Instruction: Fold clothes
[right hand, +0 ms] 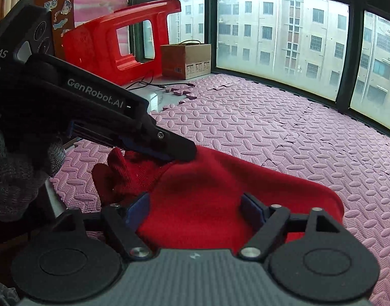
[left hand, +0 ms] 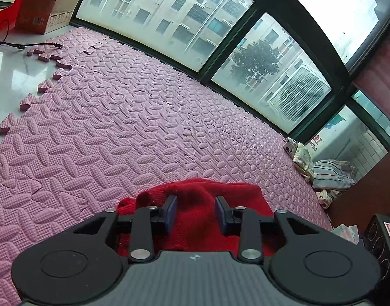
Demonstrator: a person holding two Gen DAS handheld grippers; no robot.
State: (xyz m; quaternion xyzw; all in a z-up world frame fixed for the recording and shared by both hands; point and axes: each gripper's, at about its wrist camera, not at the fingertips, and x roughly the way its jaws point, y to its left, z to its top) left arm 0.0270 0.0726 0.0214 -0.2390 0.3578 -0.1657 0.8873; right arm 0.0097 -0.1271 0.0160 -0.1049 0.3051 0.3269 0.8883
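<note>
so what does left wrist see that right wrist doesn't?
Left wrist only: a pile of striped and pale clothes in the far right corner by the window. Right wrist only: the left gripper from outside, tips on the red garment, the gloved hand holding it, and the whole red plastic chair. Both: the garment, pink foam mat, cardboard box, and open jaws.
</note>
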